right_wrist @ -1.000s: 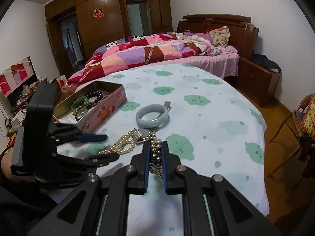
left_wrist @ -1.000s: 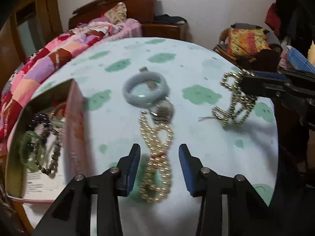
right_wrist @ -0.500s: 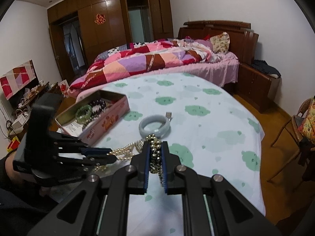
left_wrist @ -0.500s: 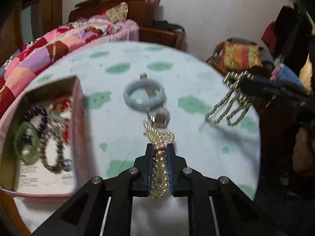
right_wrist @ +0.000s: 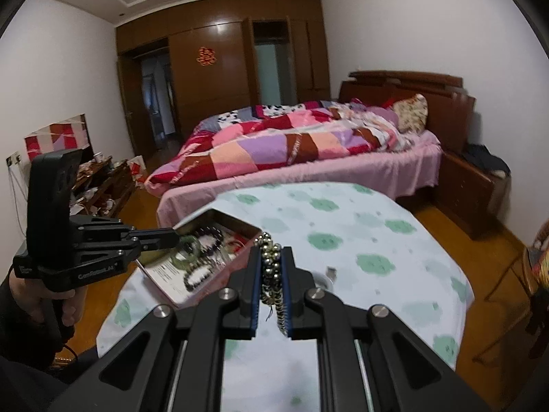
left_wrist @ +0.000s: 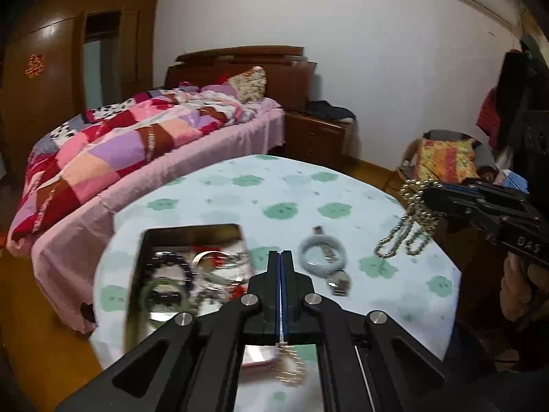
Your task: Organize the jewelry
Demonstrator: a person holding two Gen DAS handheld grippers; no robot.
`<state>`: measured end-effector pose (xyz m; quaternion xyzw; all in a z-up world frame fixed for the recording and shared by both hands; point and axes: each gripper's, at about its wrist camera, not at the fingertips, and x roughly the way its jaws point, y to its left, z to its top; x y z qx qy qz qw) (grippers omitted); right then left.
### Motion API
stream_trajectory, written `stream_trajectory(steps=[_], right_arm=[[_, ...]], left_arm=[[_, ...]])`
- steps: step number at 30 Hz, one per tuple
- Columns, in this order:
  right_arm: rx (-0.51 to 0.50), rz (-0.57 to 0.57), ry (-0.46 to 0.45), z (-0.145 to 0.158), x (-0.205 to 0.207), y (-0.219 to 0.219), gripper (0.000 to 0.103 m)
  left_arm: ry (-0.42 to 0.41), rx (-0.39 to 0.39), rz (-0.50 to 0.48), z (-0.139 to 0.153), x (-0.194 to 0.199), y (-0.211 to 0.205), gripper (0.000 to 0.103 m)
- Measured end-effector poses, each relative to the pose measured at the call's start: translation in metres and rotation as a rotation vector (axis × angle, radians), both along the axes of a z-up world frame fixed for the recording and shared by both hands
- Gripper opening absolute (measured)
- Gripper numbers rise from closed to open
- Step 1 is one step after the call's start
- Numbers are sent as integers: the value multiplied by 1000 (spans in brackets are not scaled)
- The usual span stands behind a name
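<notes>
My left gripper (left_wrist: 280,257) is shut on a pearl necklace (left_wrist: 290,367), whose blurred strands hang below the jaws, lifted off the table. My right gripper (right_wrist: 271,257) is shut on a gold bead necklace (right_wrist: 271,274); in the left wrist view the gold bead necklace (left_wrist: 408,230) dangles over the table's right side. The open tin box (left_wrist: 192,233) holds several bracelets and shows in the right wrist view (right_wrist: 236,226) just left of my right gripper. A pale jade bangle (left_wrist: 320,252) and a watch (left_wrist: 338,283) lie on the tablecloth. In the right wrist view my left gripper (right_wrist: 173,235) is over the tin.
The round table has a white cloth with green patches (right_wrist: 360,237). A bed with a patchwork quilt (right_wrist: 291,144) stands behind it. A chair with a yellow cushion (left_wrist: 442,161) is at the right. A wooden nightstand (left_wrist: 315,137) is beside the bed.
Both grippers have risen high above the table with their necklaces. The pearl necklace has left the cloth, and my left gripper has swung toward the tin box.
</notes>
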<state>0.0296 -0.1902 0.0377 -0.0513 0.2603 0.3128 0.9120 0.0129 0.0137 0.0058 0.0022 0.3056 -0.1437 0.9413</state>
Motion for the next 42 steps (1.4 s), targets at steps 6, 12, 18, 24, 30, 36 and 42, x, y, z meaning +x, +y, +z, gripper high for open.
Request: stream_trajectory(steps=[6, 12, 18, 24, 30, 36, 42], right_arm=[[-12, 37, -26, 4, 2, 25, 13], [-6, 28, 3, -7, 2, 14, 13], [36, 37, 52, -26, 0, 0, 13], [67, 40, 83, -34, -5, -6, 13], [67, 30, 77, -34, -5, -9, 13], [60, 27, 96, -40, -4, -6, 13], [62, 22, 90, -41, -6, -8, 13]], left_arm=[[13, -7, -5, 0, 4, 3, 11], [61, 31, -17, -18, -12, -19, 85], [197, 123, 113, -57, -33, -29, 55], [347, 51, 103, -96, -28, -26, 51], [405, 5, 97, -114, -7, -26, 51], [369, -15, 92, -119, 5, -26, 51], [349, 70, 46, -118, -3, -35, 13]])
